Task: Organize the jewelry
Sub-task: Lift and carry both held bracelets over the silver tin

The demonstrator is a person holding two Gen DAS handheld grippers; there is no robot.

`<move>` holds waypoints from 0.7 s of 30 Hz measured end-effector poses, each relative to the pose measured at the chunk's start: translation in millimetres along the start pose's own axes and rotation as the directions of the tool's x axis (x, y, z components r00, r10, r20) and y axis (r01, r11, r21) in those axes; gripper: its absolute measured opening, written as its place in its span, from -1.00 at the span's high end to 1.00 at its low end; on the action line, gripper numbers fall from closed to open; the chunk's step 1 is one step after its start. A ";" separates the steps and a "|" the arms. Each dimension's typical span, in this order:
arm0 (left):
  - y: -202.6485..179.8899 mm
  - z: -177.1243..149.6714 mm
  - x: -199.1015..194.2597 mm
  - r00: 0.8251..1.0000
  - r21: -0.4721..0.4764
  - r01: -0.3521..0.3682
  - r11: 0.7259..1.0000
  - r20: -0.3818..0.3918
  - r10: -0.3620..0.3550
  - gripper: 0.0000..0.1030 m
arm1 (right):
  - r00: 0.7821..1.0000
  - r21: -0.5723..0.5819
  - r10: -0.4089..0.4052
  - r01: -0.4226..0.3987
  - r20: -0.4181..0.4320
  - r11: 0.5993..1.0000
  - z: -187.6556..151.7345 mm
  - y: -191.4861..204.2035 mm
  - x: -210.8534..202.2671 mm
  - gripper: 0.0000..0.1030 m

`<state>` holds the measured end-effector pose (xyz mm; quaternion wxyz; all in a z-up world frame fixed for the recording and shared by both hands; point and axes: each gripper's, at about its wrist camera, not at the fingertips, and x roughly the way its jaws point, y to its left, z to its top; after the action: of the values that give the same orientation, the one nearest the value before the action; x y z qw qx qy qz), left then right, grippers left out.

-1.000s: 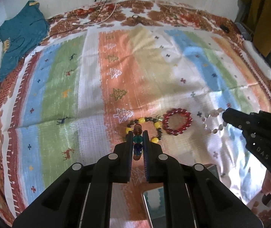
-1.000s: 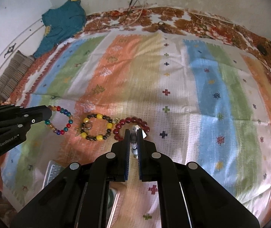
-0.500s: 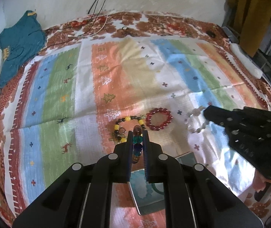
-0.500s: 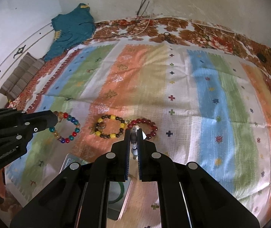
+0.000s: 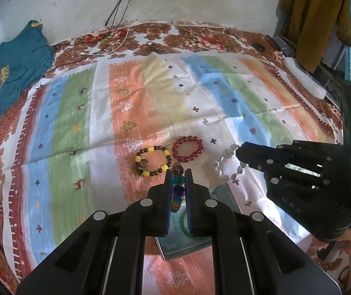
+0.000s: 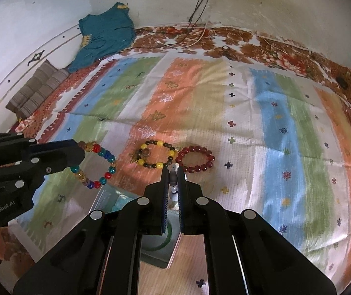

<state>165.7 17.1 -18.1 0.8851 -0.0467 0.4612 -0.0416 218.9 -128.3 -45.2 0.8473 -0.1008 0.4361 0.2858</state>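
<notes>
both grippers (image 5: pixel 178 172) (image 6: pixel 173 169) tight on bracelets (image 6: pixel 94 164)

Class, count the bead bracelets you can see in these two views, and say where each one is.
4: multicoloured bracelet in the left gripper, pale bracelet in the right gripper, yellow-and-dark bracelet and red bracelet on the cloth.

Bright daylight, fisheye-warped edges, slight motion blur

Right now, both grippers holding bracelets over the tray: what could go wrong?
1. Left gripper pinches the multicolour bracelet by a few beads only; it could slip out.
2. The white bracelet hangs from the right gripper beside the tray and may miss it.
</notes>
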 end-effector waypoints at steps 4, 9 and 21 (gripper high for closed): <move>-1.0 -7.0 -8.7 0.999 -0.026 0.054 0.998 0.002 -0.054 0.82 | 1.000 -0.015 0.005 -0.005 -0.002 1.000 -7.3 7.0 -5.4 0.85; -13.5 -19.2 -15.1 0.999 0.011 0.031 0.999 0.009 -0.031 0.82 | 1.000 -0.030 0.015 -0.015 -0.009 0.999 -16.3 15.4 -11.0 0.85; -19.2 -36.4 -26.8 1.000 0.016 0.007 1.000 0.026 -0.008 0.82 | 1.000 -0.036 0.028 -0.028 -0.006 0.999 -35.2 27.1 -24.5 0.85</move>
<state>119.9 -0.5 -14.7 0.8912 -0.0418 0.4490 -0.0480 168.2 -130.7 -44.7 0.8401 -0.1109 0.4345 0.3052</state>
